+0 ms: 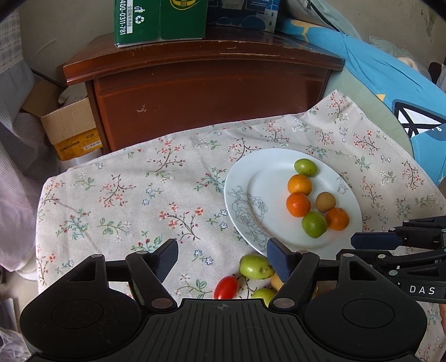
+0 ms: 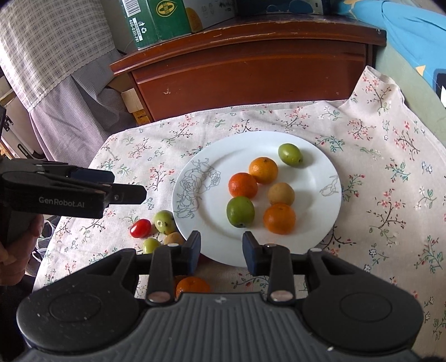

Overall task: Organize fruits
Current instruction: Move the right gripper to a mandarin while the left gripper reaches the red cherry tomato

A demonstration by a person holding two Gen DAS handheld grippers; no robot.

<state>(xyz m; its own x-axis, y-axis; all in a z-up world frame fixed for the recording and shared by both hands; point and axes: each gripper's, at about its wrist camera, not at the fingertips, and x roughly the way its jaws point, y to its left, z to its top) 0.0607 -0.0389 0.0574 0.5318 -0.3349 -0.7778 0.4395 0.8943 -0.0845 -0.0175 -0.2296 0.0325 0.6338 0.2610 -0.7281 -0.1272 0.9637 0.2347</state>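
I see a worktop covered with a pale flowered cloth [image 2: 390,172], and a dark brown wooden cabinet [image 2: 251,69] stands behind it with a green cardboard box [image 2: 156,19] on top. My left claw [image 1: 222,260] is spread wide and holds nothing. It hangs just above a few loose fruits on the cloth: a small red tomato [image 2: 140,228], a spotted green fruit [image 2: 165,222] touching the plate's rim, a smaller green fruit [image 2: 151,245] and a brownish one [image 2: 173,239], all close together. A loose orange [image 2: 192,286] lies near me, partly hidden under my right claw. In the middle sits a round white plate with a drawn rose [image 2: 315,172]. On it are three oranges [image 2: 242,185], two green fruits [image 2: 240,211] and one brown fruit [image 2: 281,193], grouped near each other. My right claw [image 2: 221,252] is partly spread, holds nothing, and hangs over the near rim of the plate.
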